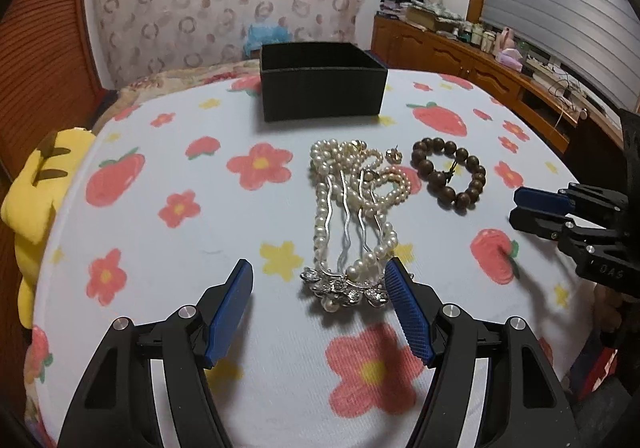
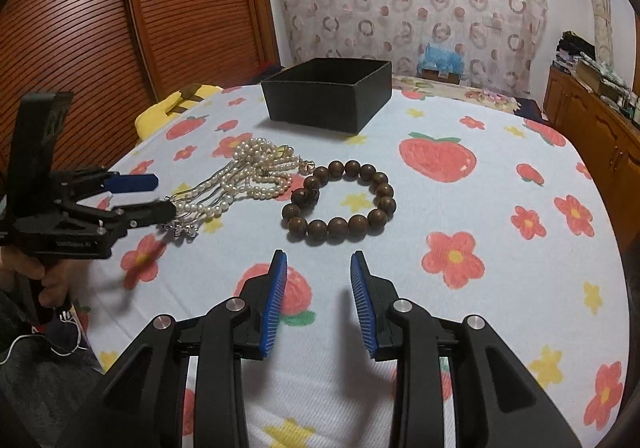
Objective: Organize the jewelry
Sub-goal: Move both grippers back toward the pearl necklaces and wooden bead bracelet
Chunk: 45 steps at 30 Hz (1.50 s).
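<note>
A pearl necklace (image 1: 352, 184) lies tangled with a silver flower hair comb (image 1: 346, 288) on the flowered cloth. A brown wooden bead bracelet (image 1: 450, 176) lies to its right, and shows in the right wrist view (image 2: 340, 204) too. An open black box (image 1: 322, 86) stands behind them. My left gripper (image 1: 320, 280) is open, its fingertips on either side of the comb's flower end; it shows in the right wrist view (image 2: 158, 196). My right gripper (image 2: 318, 268) is open and empty, just short of the bracelet.
A small gold earring (image 1: 394, 155) lies by the pearls. A yellow plush toy (image 1: 36, 184) sits at the table's left edge. A wooden sideboard (image 1: 480, 64) with clutter stands at the right. The pearls (image 2: 248, 164) and box (image 2: 328, 92) show in the right wrist view.
</note>
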Motion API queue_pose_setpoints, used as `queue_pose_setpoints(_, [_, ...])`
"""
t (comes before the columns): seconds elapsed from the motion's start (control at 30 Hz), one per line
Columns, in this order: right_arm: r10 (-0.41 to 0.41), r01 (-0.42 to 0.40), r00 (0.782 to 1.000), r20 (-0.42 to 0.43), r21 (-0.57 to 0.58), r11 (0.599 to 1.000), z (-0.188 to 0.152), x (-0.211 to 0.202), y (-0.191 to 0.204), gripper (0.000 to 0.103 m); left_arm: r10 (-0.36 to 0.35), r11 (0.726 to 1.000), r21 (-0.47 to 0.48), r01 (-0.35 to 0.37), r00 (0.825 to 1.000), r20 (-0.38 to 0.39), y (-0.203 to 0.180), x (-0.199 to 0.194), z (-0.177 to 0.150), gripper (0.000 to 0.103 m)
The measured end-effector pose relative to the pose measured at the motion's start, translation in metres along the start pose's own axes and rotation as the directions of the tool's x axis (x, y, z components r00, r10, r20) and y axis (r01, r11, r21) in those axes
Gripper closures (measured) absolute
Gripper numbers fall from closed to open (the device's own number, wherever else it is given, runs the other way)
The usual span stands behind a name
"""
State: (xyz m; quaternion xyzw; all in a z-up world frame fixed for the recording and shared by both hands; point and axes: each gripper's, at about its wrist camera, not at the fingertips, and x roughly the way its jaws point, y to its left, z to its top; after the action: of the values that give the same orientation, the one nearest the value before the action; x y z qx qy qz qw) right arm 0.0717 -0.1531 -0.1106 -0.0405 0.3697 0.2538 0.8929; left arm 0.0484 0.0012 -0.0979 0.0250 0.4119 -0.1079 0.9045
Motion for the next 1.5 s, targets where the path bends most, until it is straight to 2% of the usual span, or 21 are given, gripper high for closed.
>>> queue_pose_setpoints(0.17, [0.004,-0.004,1.0,0.001,0.0,1.0,-0.001,-0.001,0.0,0.067,-0.01,1.0,-0.014,0.01,1.0,-0.009,0.005,0.0,0.001,0.037])
queue_pose_setpoints(0.43, [0.003,-0.003,1.0,0.001,-0.001,1.0,-0.001,0.0,0.001,0.067,0.041,0.999,-0.01,-0.042,0.999,-0.023,0.031,-0.013,-0.008,0.037])
queue_pose_setpoints(0.67, [-0.005,0.005,1.0,-0.002,-0.011,1.0,0.0,-0.001,0.002,0.067,0.072,0.996,-0.05,-0.073,0.997,-0.027,0.059,-0.019,-0.013,0.038])
queue_pose_setpoints(0.8, [-0.01,0.01,1.0,-0.005,-0.021,1.0,0.001,0.0,0.005,0.067,0.057,0.995,-0.075,-0.059,0.998,-0.023,0.064,-0.02,-0.013,0.049])
queue_pose_setpoints(0.87, [-0.001,0.001,1.0,-0.006,-0.028,1.0,0.002,0.002,0.008,0.067,0.055,0.996,-0.073,-0.056,0.998,-0.017,0.06,-0.021,-0.013,0.05])
queue_pose_setpoints(1.03, [0.052,-0.053,0.999,-0.011,-0.097,0.994,0.012,0.005,0.032,0.067,0.036,0.997,-0.073,-0.036,0.999,-0.003,0.053,-0.025,-0.014,0.051])
queue_pose_setpoints(1.2, [0.138,-0.141,0.99,-0.029,-0.194,0.971,0.03,0.016,0.073,0.068,0.043,0.996,-0.075,-0.041,0.999,0.015,0.056,-0.033,-0.016,0.051])
queue_pose_setpoints(1.4, [0.194,-0.214,0.977,-0.094,-0.317,0.924,0.044,0.045,0.132,0.079,0.061,0.992,-0.108,-0.056,0.998,0.034,0.076,-0.044,-0.025,0.051])
queue_pose_setpoints(1.5, [0.197,-0.226,0.973,-0.116,-0.351,0.909,0.049,0.054,0.149,0.081,0.062,0.99,-0.129,-0.056,0.997,0.038,0.086,-0.047,-0.03,0.051])
